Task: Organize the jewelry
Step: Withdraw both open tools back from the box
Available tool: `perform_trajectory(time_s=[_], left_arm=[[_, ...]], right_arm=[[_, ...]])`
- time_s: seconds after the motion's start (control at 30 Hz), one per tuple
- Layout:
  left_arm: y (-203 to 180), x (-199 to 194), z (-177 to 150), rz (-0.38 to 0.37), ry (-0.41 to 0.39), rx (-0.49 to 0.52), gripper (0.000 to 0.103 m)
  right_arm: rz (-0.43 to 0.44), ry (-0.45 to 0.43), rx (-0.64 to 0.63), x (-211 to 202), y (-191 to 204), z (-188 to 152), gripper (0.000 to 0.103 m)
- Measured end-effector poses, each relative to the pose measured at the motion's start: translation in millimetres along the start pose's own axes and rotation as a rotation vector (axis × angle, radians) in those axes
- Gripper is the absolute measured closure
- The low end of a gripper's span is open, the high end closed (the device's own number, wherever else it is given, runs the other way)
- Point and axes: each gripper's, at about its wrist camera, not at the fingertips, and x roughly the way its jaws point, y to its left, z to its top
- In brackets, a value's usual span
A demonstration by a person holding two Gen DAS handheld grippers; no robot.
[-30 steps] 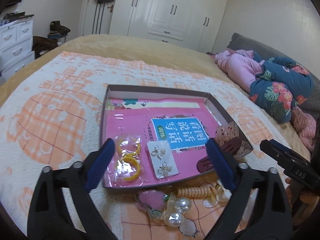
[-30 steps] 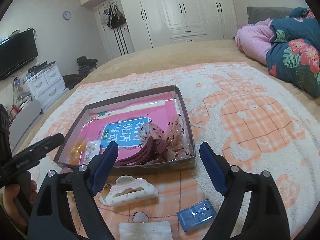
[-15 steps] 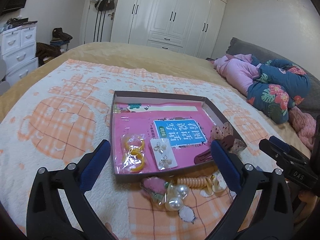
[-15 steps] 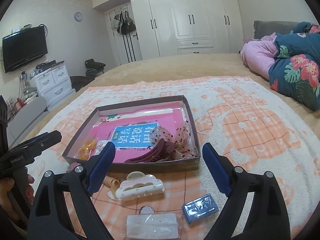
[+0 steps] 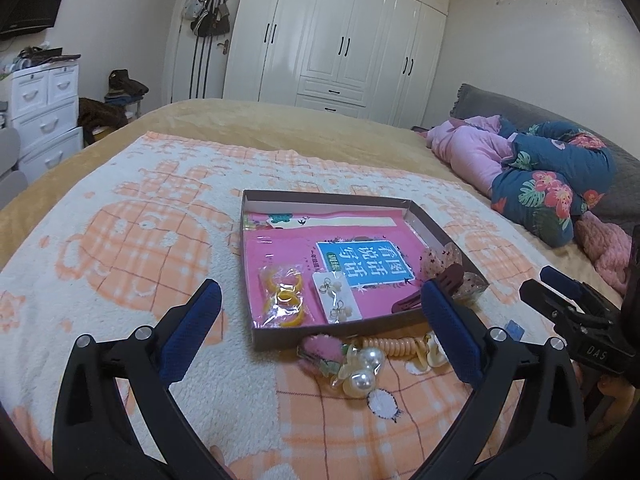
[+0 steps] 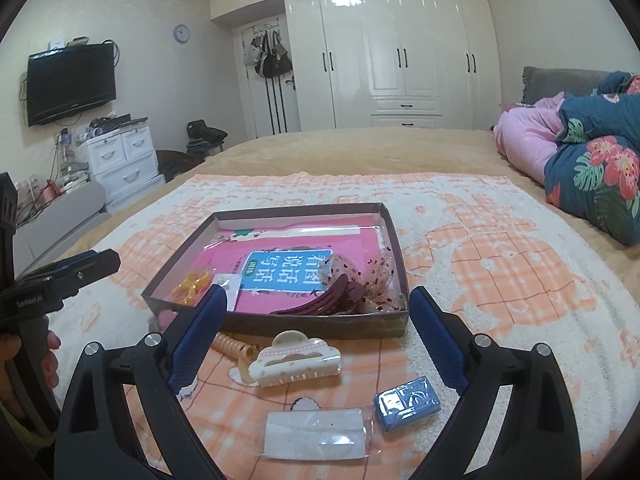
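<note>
Both grippers, left and right, have pulled back from the box with jaws wide and empty, the right's just opening more, so the clip by its near edge likely comes next.

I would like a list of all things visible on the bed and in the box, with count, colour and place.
box: one, brown, on the blanket
book: one, pink, in box
rings packet: one, yellow, in box
earring card: one, white, in box
hair claw: one, maroon, in box
cloud clip: one, cream, before box
coil tie: one, peach, before box
pearl piece: one, white, before box
small packet: one, blue, on blanket
left gripper: open, empty
right gripper: open, empty
</note>
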Motion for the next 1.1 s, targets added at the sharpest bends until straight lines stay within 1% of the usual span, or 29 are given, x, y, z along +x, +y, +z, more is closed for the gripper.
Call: perform_trajectory(time_s=[0.37,0.6,0.87,1.1], left_arm=[[6,-14,-13,0.001,0.001,0.009,0.012],[9,-20,-23,-0.004,0.019,0.013,0.012],[4,-19,-32,-0.037,0.051,0.028,0.012],[-4,-18,-36,-0.056,0.056,0.05,0.012]], right_arm=[[0.012,0.021,-0.061,-5,16,-14,0.013],[0.012,0.053,-0.068,-9,18,-25,0.012],[0.006,0.091,-0.071,-11,21,-37,0.012],[-0.002,0.121,-0.075,-15,23,-48,0.012]])
